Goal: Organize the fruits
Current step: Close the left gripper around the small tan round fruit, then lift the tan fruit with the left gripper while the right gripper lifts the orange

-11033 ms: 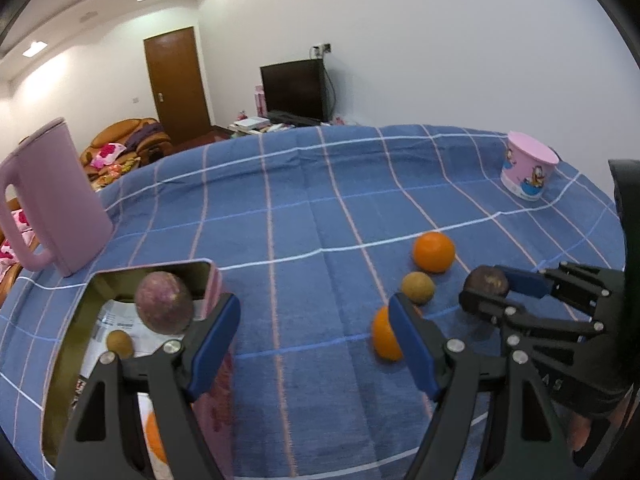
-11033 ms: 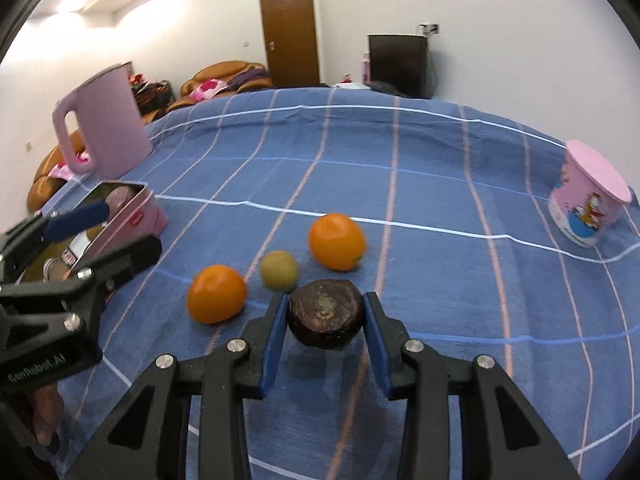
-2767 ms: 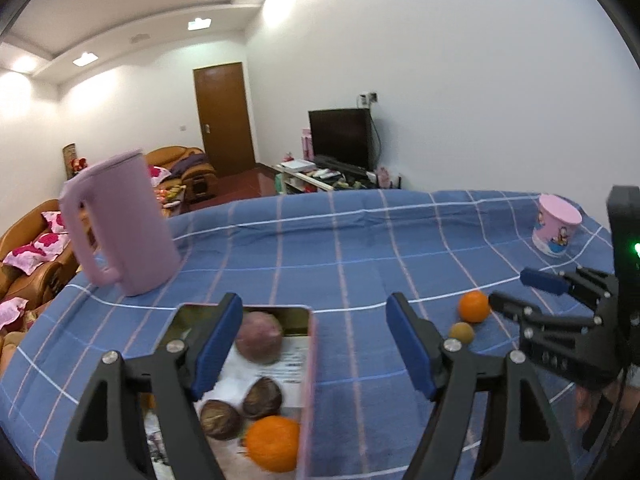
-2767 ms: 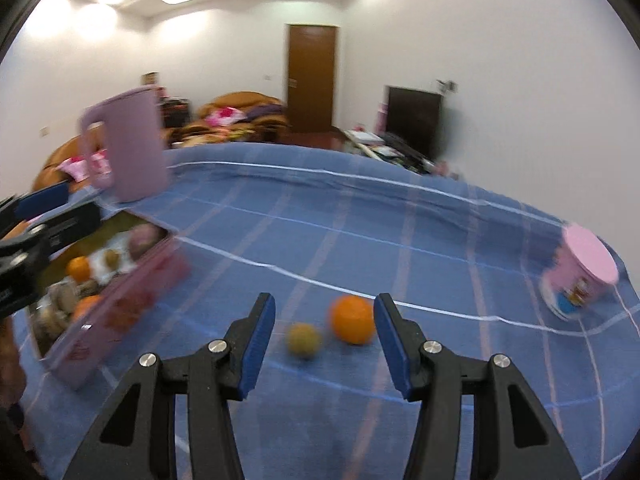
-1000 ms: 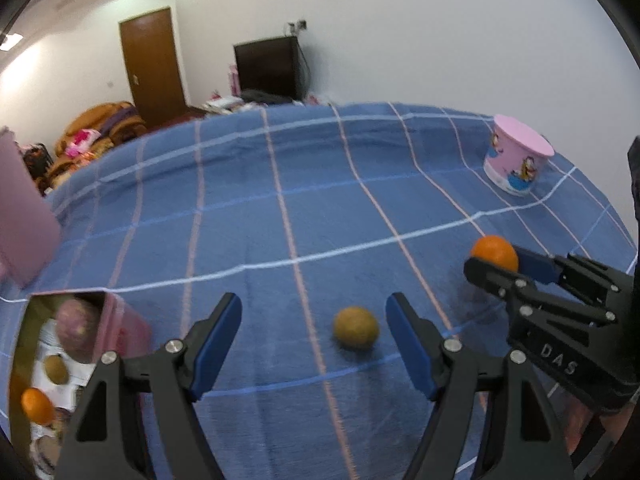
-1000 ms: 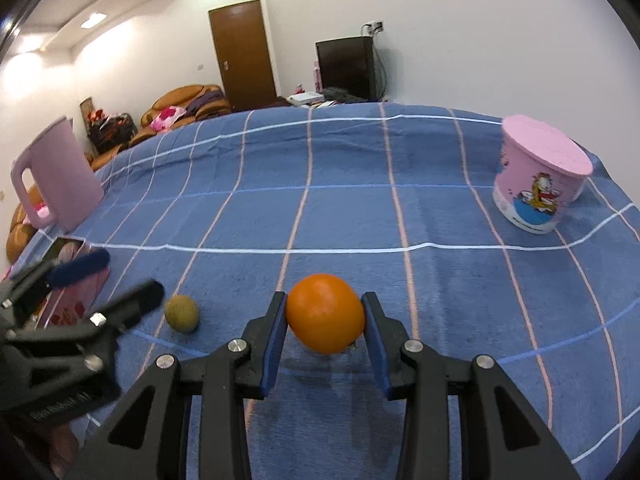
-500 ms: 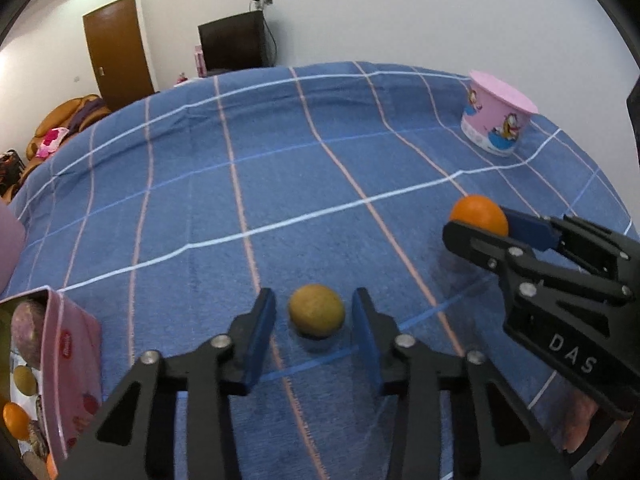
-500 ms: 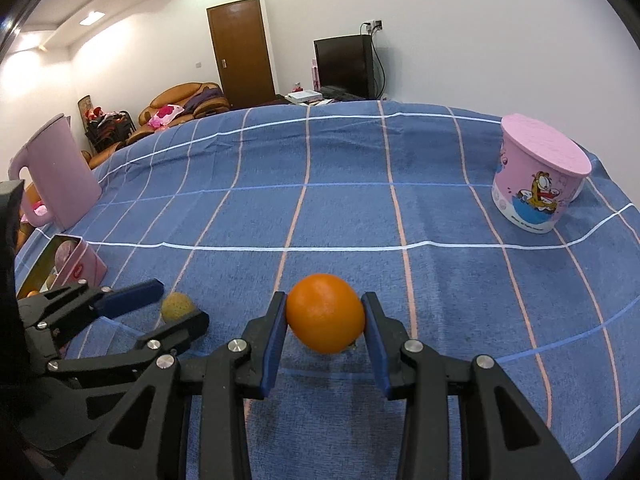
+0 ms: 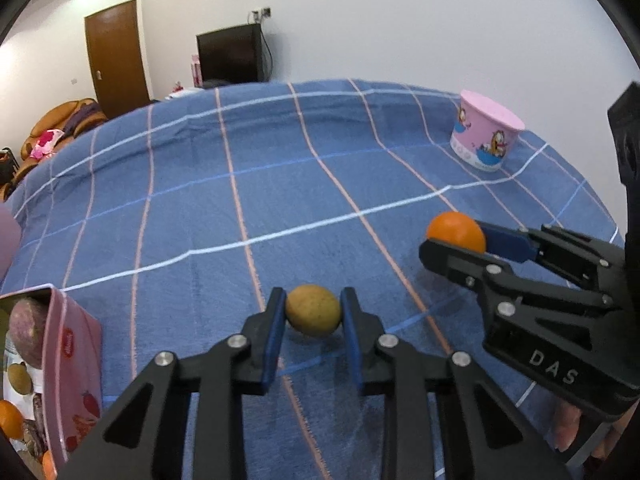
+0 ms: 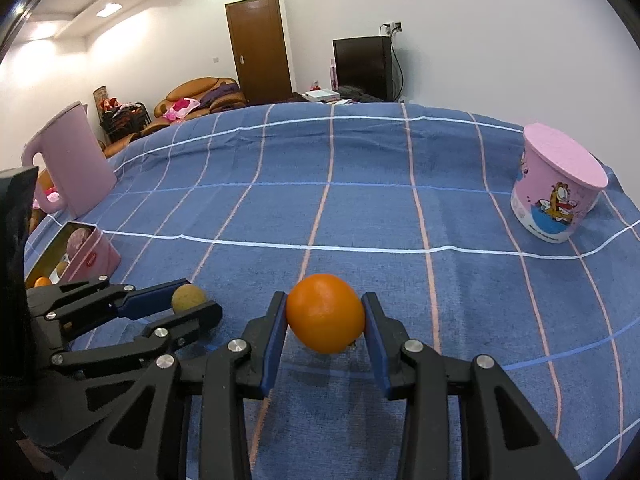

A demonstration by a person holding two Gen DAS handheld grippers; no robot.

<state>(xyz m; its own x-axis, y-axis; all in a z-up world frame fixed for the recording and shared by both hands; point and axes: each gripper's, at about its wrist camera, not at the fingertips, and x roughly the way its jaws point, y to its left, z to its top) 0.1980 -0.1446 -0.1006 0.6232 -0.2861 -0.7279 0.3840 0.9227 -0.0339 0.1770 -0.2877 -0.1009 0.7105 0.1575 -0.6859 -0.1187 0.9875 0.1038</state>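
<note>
My left gripper is shut on a small yellow-brown fruit resting on the blue checked cloth. My right gripper is shut on an orange, just above or on the cloth. In the left wrist view the right gripper holds the orange to the right. In the right wrist view the left gripper holds the small fruit at the left. A pink tin box with several fruits inside sits at the left; it also shows in the right wrist view.
A pink cartoon cup stands upside down at the right; it also shows in the left wrist view. A tall pink jug stands at the far left behind the tin. The table's edge runs close on the right.
My left gripper has closed on the small yellow-brown fruit. My right gripper stays shut on the orange and has hardly moved.
</note>
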